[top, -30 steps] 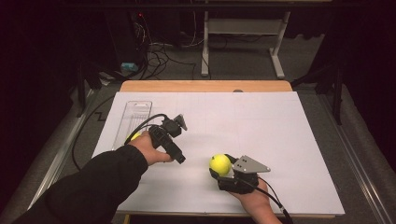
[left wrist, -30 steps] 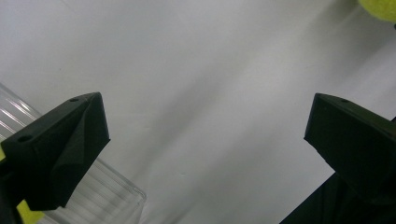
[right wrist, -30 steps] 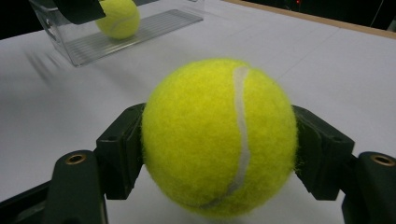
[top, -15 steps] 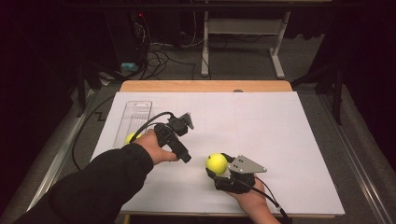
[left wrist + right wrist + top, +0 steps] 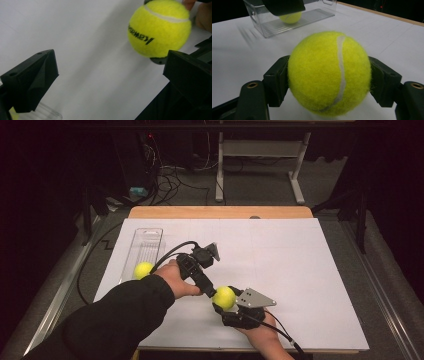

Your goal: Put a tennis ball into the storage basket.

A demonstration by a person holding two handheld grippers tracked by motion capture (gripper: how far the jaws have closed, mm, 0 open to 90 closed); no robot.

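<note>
Two tennis balls on the desk [image 5: 310, 270] in the high view: one lies in the clear tray [image 5: 145, 251] at the left, the other tennis ball [image 5: 224, 296] sits clamped in the right hand-held gripper [image 5: 223, 304] near the front edge. Left hand-held gripper [image 5: 209, 291] noses in from the left, its tip just beside the held ball. Risk, as I judge it: a handover here could fumble. If the right jaws let go before the left ones close, the ball drops and rolls off the white sheet.

Left gripper view: jaws stand wide apart with nothing between them; the ball [image 5: 159, 27] sits up and to the right, off their line, by the right-hand jaw. Closing from this angle would likely clip the ball's side and knock it loose.

Right gripper view: ball [image 5: 329, 72] is pinched at its widest by both pads, grip closed on it. Fuzzy felt, round shape; a sideways shove may squirt it out. Tray with the second ball [image 5: 291, 17] lies behind.

Against a second ago: the left hand-held gripper has left the tray side and closed in on the ball; the right one has barely shifted.
</note>
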